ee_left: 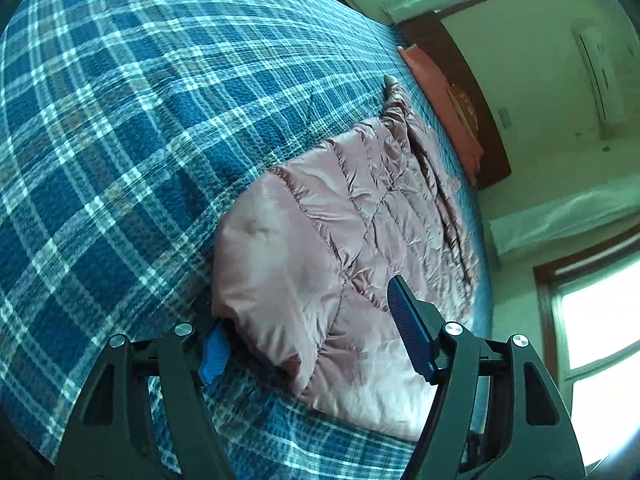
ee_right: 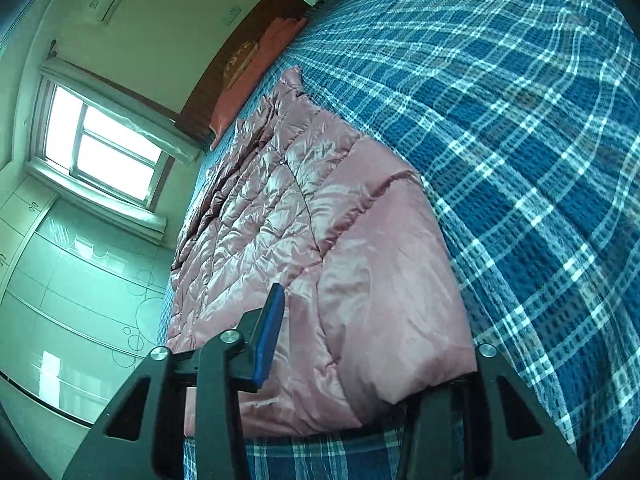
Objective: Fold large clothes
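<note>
A shiny pink quilted puffer jacket [ee_left: 360, 216] lies lengthwise on the bed, its near hem end towards me; it also shows in the right wrist view [ee_right: 320, 248]. My left gripper [ee_left: 316, 332] is open, its blue fingers [ee_left: 412, 336] spread on either side of the jacket's near edge, one pad partly hidden under the fabric. My right gripper [ee_right: 372, 360] is open too, straddling the jacket's near end; one blue finger [ee_right: 268, 340] shows, the other is hidden behind the fabric.
A blue plaid bedspread [ee_left: 140, 140] covers the bed. A salmon pillow [ee_left: 444, 92] lies against the dark wooden headboard [ee_left: 472, 92]. A window [ee_right: 104, 144] and pale wardrobe doors [ee_right: 72, 300] stand beside the bed.
</note>
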### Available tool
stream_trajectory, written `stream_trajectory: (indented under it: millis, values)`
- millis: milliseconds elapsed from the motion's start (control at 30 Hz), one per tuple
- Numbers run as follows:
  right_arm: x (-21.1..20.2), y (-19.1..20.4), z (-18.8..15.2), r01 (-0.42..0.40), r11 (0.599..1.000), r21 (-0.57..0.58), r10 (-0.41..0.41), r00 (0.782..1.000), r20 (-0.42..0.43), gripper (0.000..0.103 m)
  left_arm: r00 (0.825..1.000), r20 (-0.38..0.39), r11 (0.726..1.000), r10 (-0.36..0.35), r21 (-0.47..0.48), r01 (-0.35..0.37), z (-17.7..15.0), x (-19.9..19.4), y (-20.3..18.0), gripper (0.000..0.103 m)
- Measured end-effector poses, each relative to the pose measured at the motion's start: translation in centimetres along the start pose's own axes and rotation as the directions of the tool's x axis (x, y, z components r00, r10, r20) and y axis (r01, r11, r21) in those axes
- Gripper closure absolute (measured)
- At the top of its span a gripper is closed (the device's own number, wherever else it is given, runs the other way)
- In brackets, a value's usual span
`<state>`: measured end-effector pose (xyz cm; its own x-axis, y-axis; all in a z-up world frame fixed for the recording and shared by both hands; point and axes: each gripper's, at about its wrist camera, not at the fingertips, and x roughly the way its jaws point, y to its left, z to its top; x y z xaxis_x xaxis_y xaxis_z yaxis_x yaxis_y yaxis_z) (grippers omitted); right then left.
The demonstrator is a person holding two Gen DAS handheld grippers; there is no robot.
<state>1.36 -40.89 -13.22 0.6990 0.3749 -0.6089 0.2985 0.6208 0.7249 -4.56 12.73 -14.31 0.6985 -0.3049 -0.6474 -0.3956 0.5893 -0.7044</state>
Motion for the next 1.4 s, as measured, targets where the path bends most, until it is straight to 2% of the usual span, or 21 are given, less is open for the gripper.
stream_trajectory:
  millis: [67,100,133,167,200,233,333,467,700,867,967,1100,1233,1400]
  values:
    - [0.1,-0.2,-0.1,0.005,1.000,0.002,-0.005,1.000,-0.001,0.070,1.000,0.009,1.000,0.004,0.003,-0.004,0.2,0.4,0.0,0.036]
    - [0.2,-0.1,0.0,0.001,1.000,0.005,-0.001,1.000,0.000,0.075,1.000,0.008,1.000,-0.017,-0.002,0.017,0.5,0.6,-0.3,0.042]
    - [0.1,-0.2,0.0,-0.005,1.000,0.006,0.005,1.000,0.001,0.081,0.999,-0.008,0.999,-0.041,-0.006,0.041,0.6,0.9,-0.3,0.060]
    - [0.1,-0.2,0.0,-0.008,1.000,0.005,0.008,1.000,0.005,0.083,0.998,-0.023,0.998,-0.060,-0.009,0.060,0.6,1.1,-0.4,0.070]
    - [0.0,0.0,0.0,-0.012,1.000,0.001,0.012,1.000,0.013,0.087,0.998,-0.025,0.998,-0.059,-0.004,0.059,0.6,1.3,-0.6,0.075]
    - [-0.1,0.1,0.1,-0.016,1.000,-0.002,0.016,1.000,0.018,0.089,0.999,-0.023,0.999,-0.046,0.019,0.047,0.6,1.3,-0.8,0.088]
    - [-0.7,0.9,0.2,-0.029,0.999,-0.020,0.030,0.999,0.038,0.093,0.999,-0.004,0.998,-0.048,0.051,0.048,0.8,0.7,-0.9,0.096]
    - [-2.1,1.9,0.1,-0.054,0.997,-0.051,0.057,0.997,0.048,0.094,0.996,0.012,0.995,-0.087,0.056,0.086,1.2,-1.1,-0.9,0.098]
    - [-6.2,4.5,-0.7,-0.119,0.985,-0.123,0.125,0.991,0.047,0.094,0.985,0.033,0.977,-0.167,0.136,0.161,1.5,-6.5,-2.9,0.099]
    - [-9.3,6.7,-0.8,-0.201,0.967,-0.158,0.212,0.975,0.061,0.094,0.972,0.067,0.959,-0.227,0.191,0.211,2.0,-10.7,-4.9,0.099]
    - [-9.0,8.3,0.8,-0.239,0.954,-0.183,0.254,0.965,0.068,0.094,0.965,0.072,0.947,-0.252,0.224,0.230,3.3,-11.3,-6.8,0.099]
    - [-6.3,10.0,5.1,-0.282,0.940,-0.193,0.305,0.948,0.095,0.094,0.961,0.095,0.932,-0.260,0.286,0.224,6.3,-9.2,-10.4,0.099]
    - [-1.7,12.8,11.3,-0.312,0.927,-0.207,0.338,0.935,0.107,0.094,0.957,0.130,0.923,-0.258,0.327,0.204,10.8,-5.0,-14.6,0.099]
    - [5.0,16.0,18.0,-0.279,0.933,-0.226,0.309,0.945,0.110,0.094,0.967,0.159,0.925,-0.200,0.355,0.133,16.8,2.6,-19.4,0.099]
